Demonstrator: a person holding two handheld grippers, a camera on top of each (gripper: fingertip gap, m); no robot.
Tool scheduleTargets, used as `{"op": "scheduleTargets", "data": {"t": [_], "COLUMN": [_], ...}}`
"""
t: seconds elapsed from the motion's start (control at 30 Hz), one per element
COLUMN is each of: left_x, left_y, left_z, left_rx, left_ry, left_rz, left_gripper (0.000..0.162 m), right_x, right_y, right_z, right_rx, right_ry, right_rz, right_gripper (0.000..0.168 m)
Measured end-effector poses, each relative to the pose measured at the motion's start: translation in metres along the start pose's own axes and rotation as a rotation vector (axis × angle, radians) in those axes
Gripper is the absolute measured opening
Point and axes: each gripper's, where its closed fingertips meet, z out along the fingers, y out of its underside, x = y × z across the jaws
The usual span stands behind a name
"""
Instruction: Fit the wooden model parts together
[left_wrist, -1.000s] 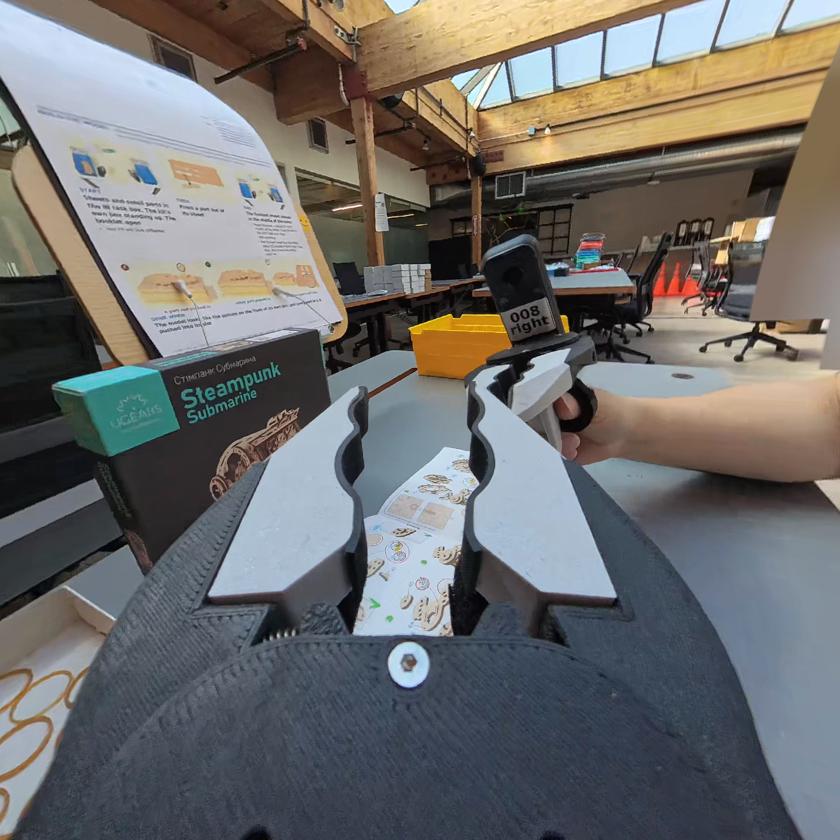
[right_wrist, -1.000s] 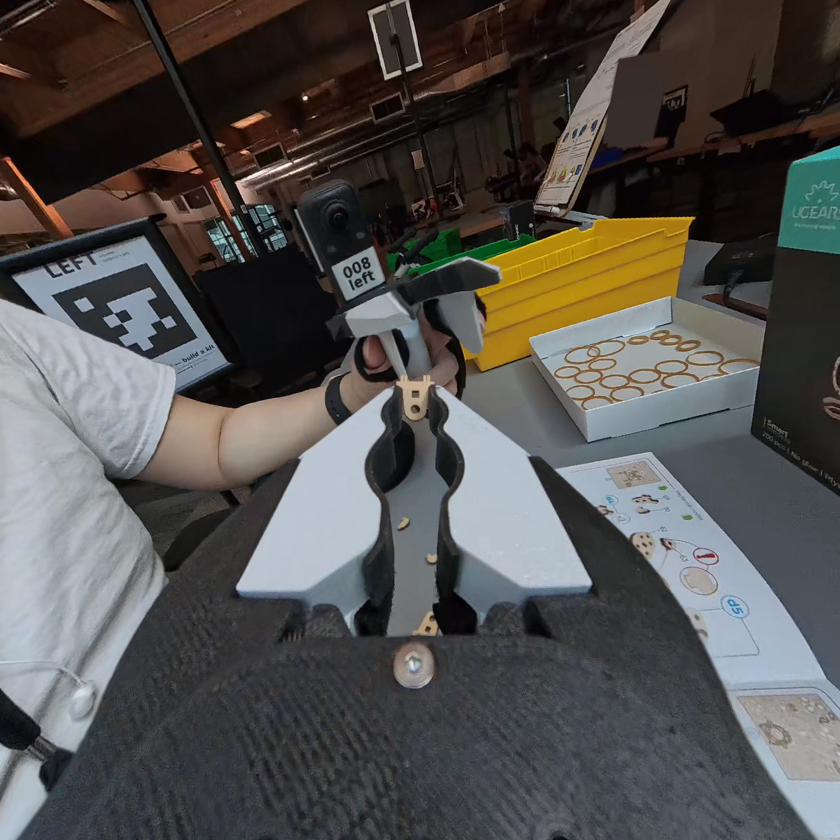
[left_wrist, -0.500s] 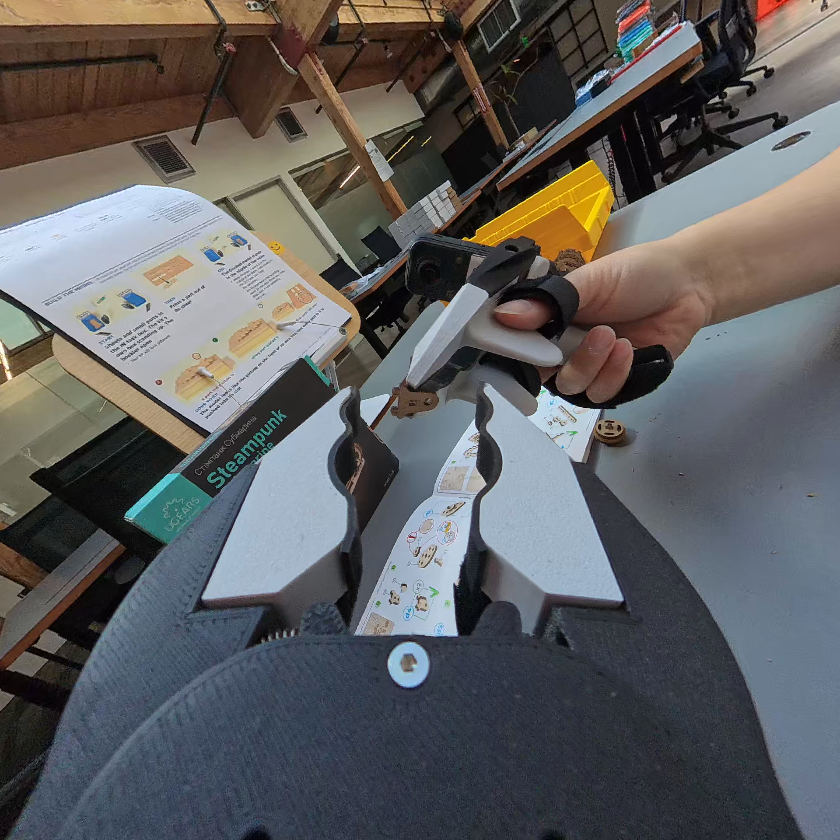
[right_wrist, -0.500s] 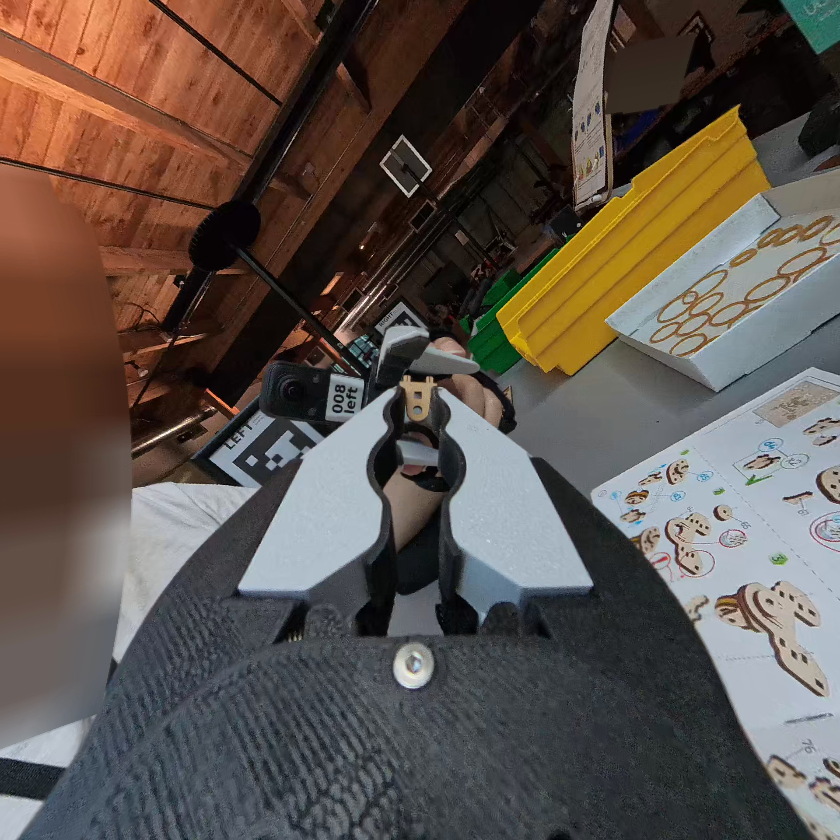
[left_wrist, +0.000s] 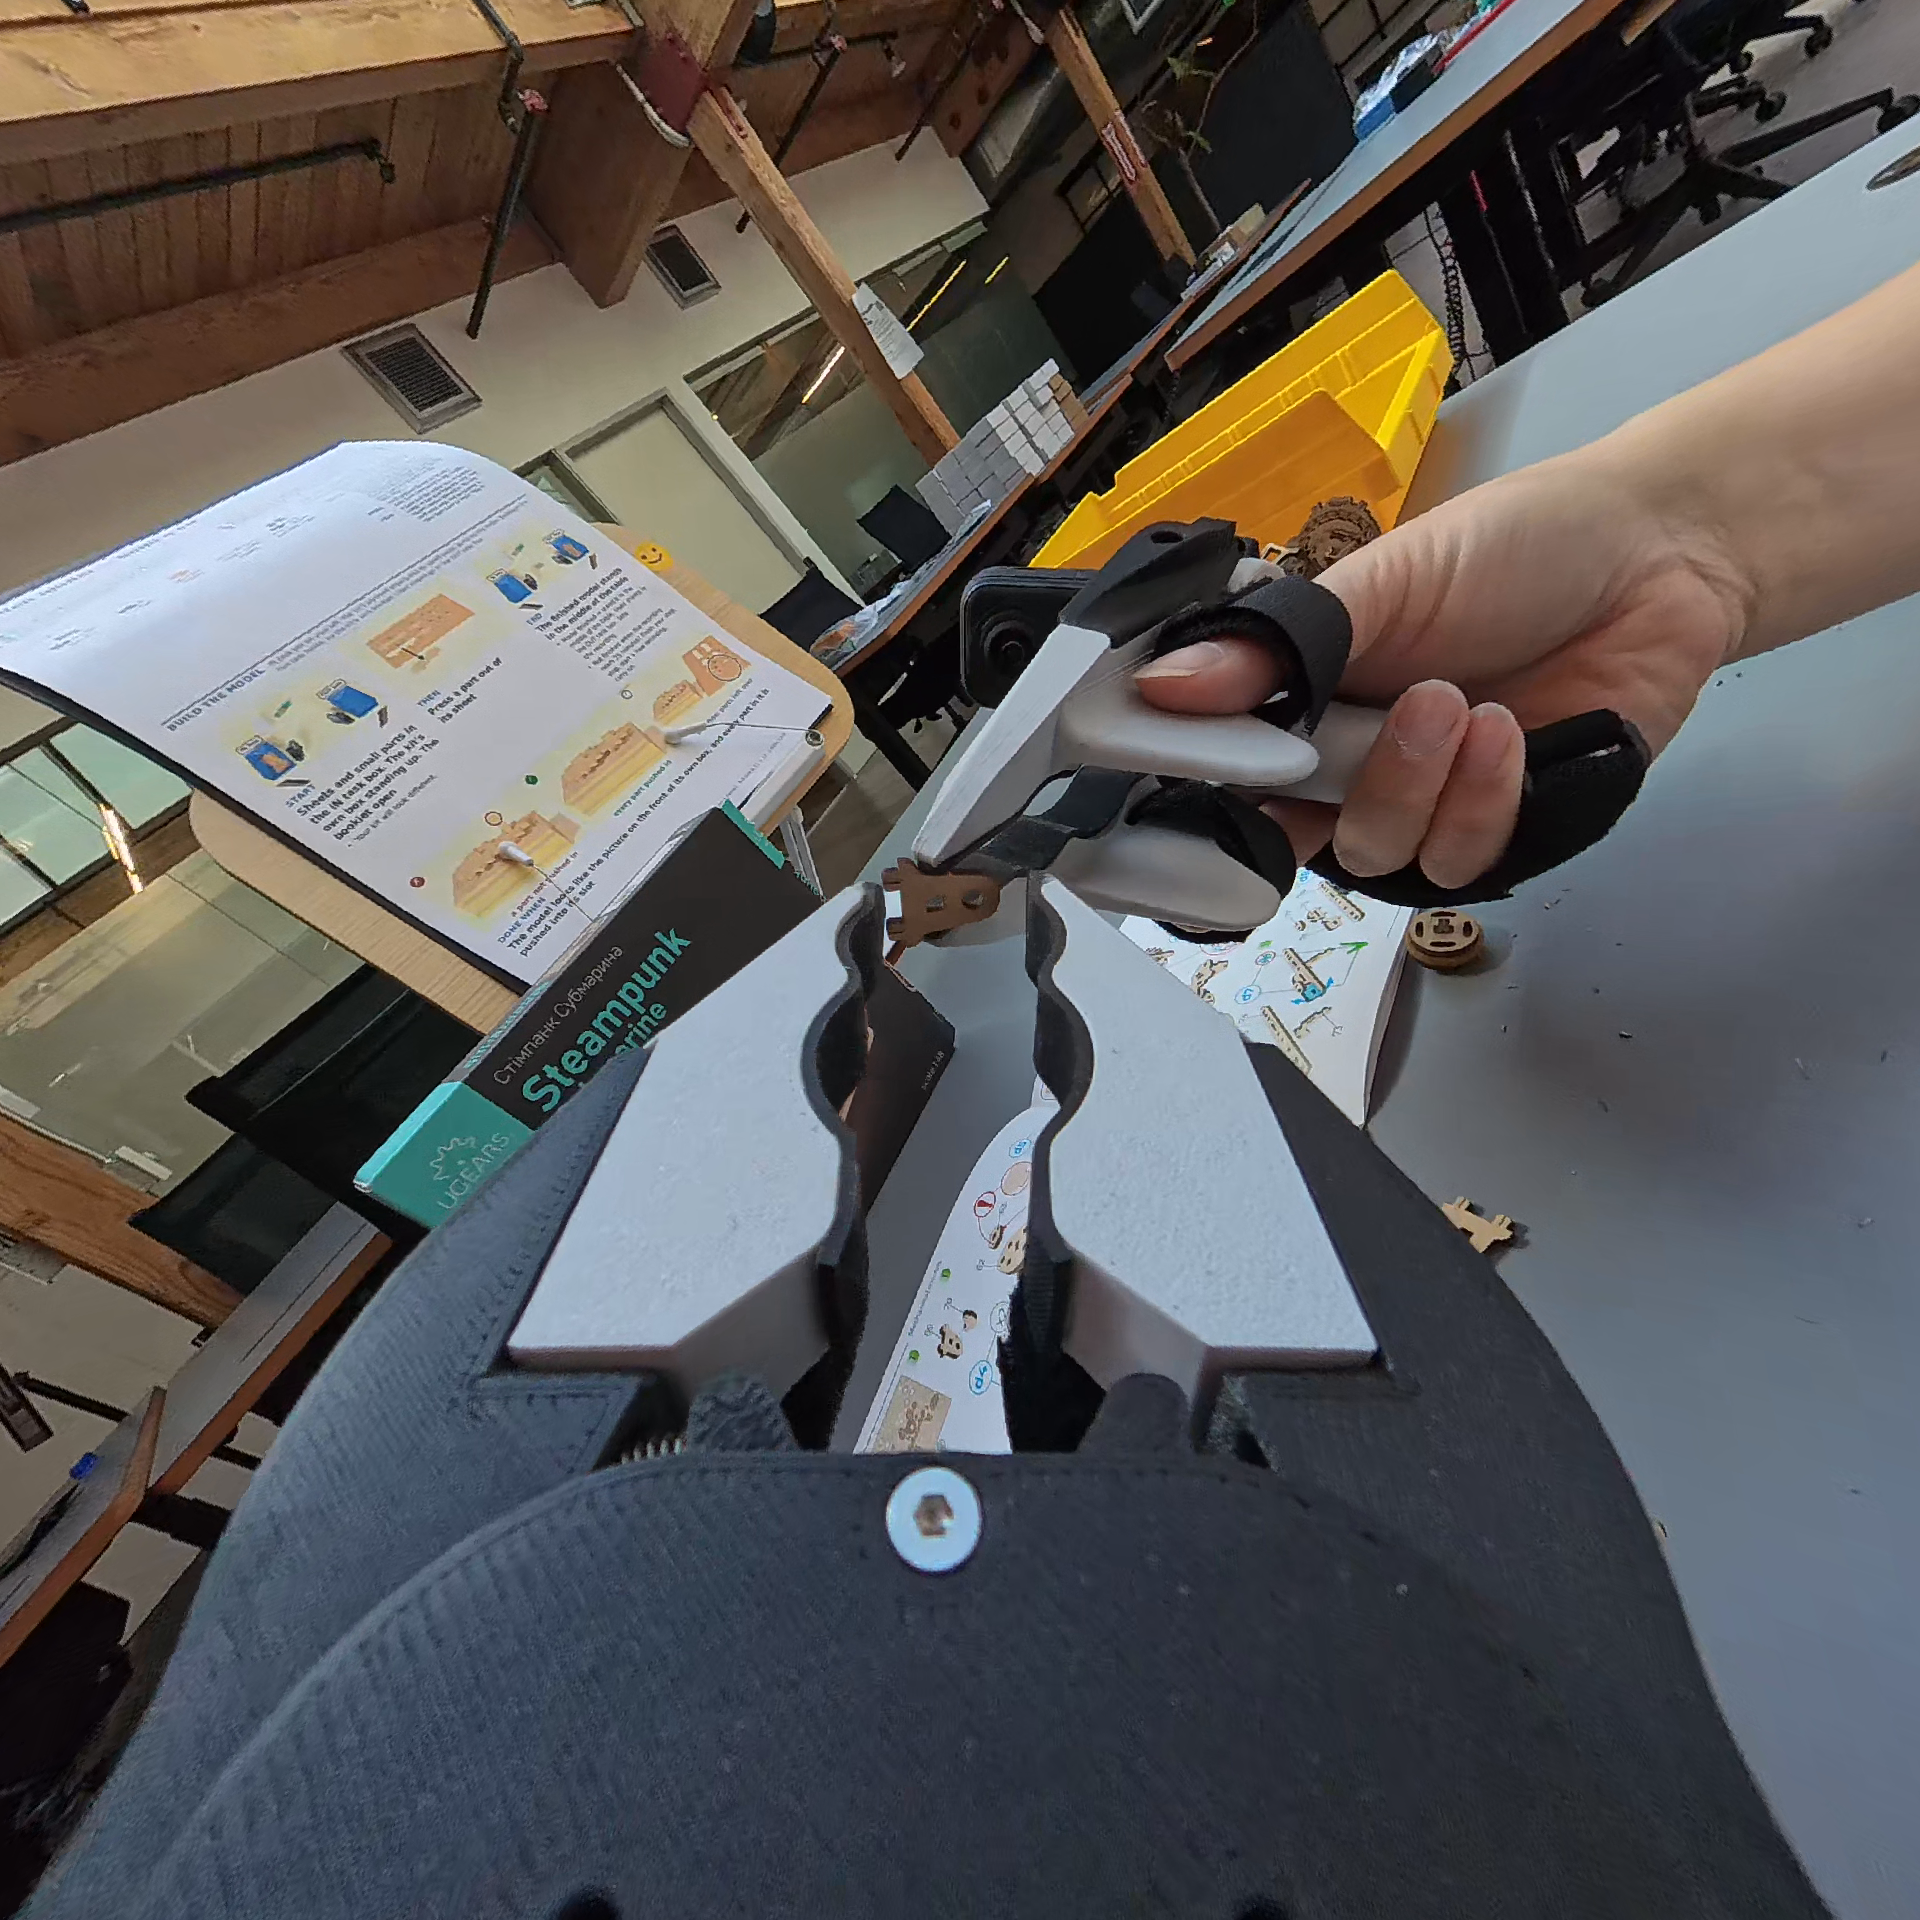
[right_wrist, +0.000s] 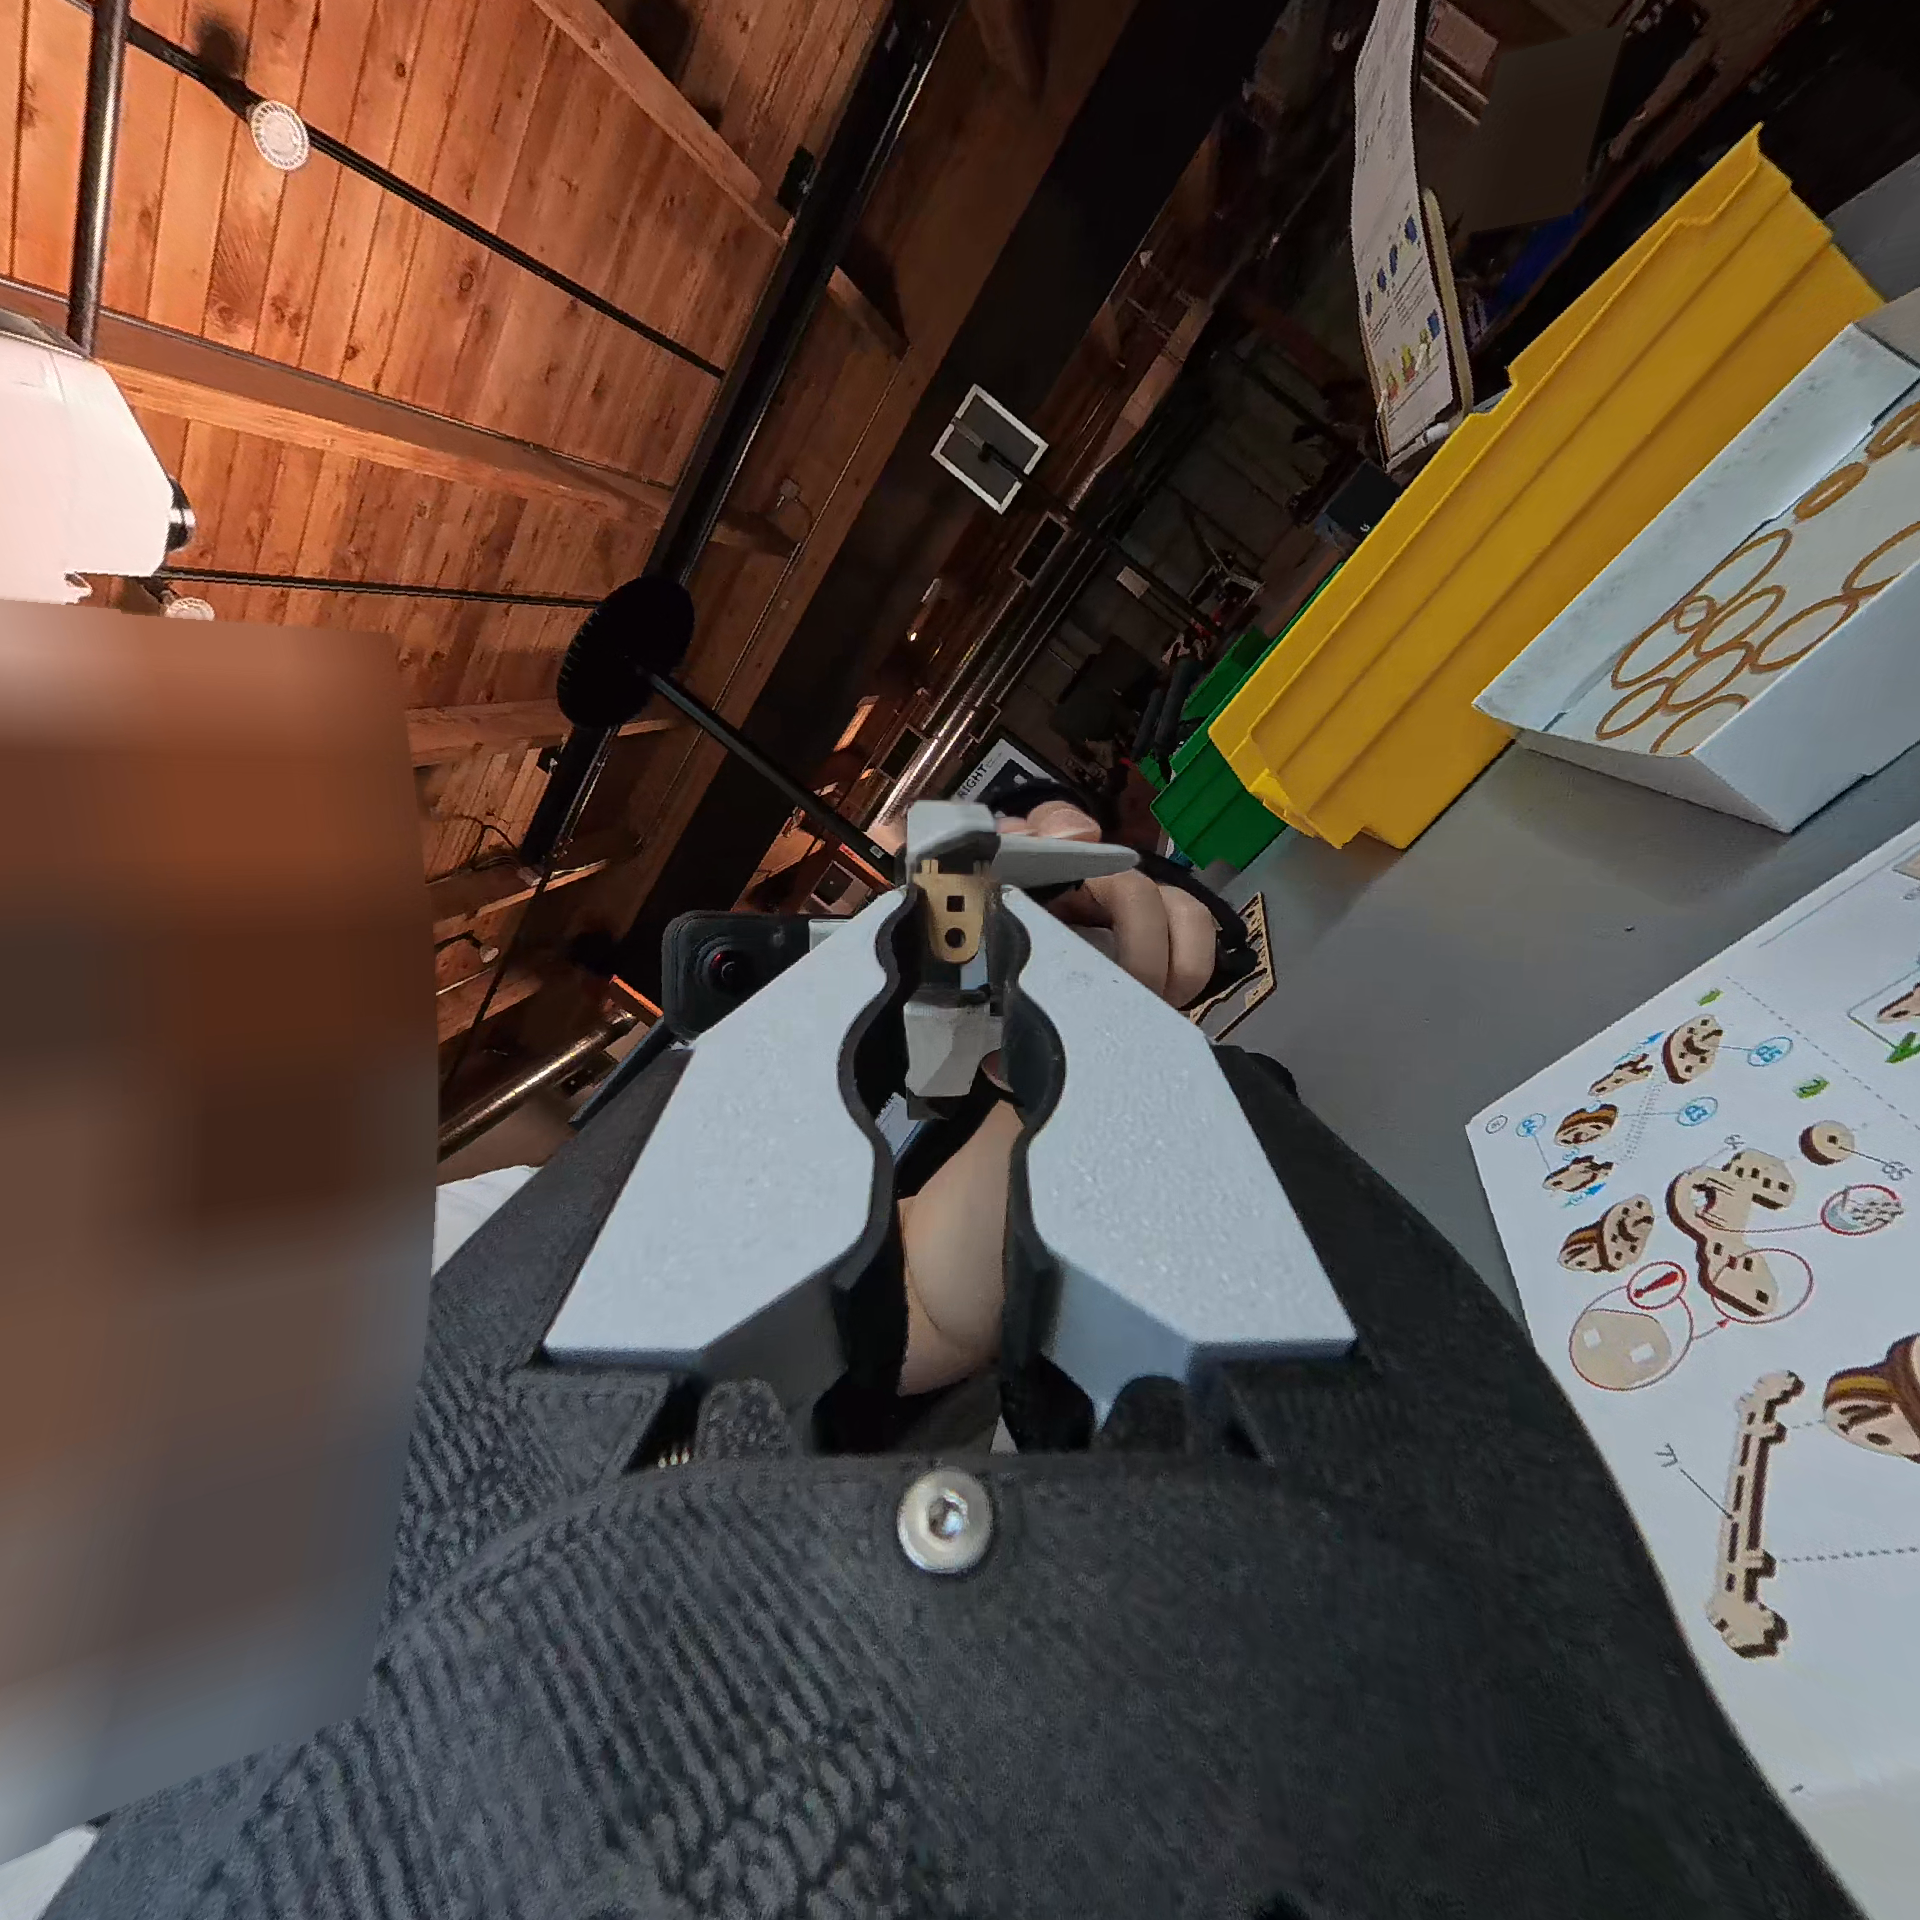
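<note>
My right gripper is shut on a small flat wooden part with two square holes, held at its fingertips. In the left wrist view a hand holds that gripper tilted down to the left, and the wooden part sits in the gap between my left gripper's fingertips. My left gripper is open around the part, close to its left finger. In the right wrist view the left gripper's fingers show just beyond the part, one above and one below it.
A dark kit box and an instruction board stand at the left. The open booklet lies on the grey table. A small wooden wheel and a loose part lie nearby. A yellow bin and a white tray of rings are behind. Both grippers' tips are close together, under 4 cm apart. Between my left fingertips and the small wooden wheel there is roughly 15 centimetres.
Both grippers have lifted, rolled and come together. The right gripper has brought the wooden part from well apart into the gap between the left gripper's open fingertips.
</note>
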Motion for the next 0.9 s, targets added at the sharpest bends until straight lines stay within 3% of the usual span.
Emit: {"op": "scheduleTargets", "data": {"t": [0.3,0.4,0.5,0.7,0.9], "left_x": [0.002,0.001,-0.005,-0.015,-0.013], "left_y": [0.006,0.003,0.012,0.028,0.034], "left_z": [0.001,-0.004,-0.014,-0.035,-0.047], "left_rx": [-0.044,-0.029,-0.04,0.03,0.058], "left_ry": [0.016,0.035,0.06,0.148,0.225], "left_rz": [0.038,0.044,0.046,-0.086,-0.202], "left_gripper": [0.02,0.02,0.02,0.02,0.02], "right_x": [0.005,0.003,-0.002,0.015,0.028], "right_y": [0.004,-0.002,-0.017,-0.043,-0.047], "right_z": [0.0,-0.001,-0.011,-0.039,-0.052], "right_rx": [-0.032,-0.033,-0.029,-0.071,-0.122], "right_ry": [0.046,0.07,0.111,0.351,0.409], "right_rz": [-0.058,-0.13,-0.252,-0.539,-0.571], "right_gripper": [0.011,0.025,0.027,0.026,0.026]}}
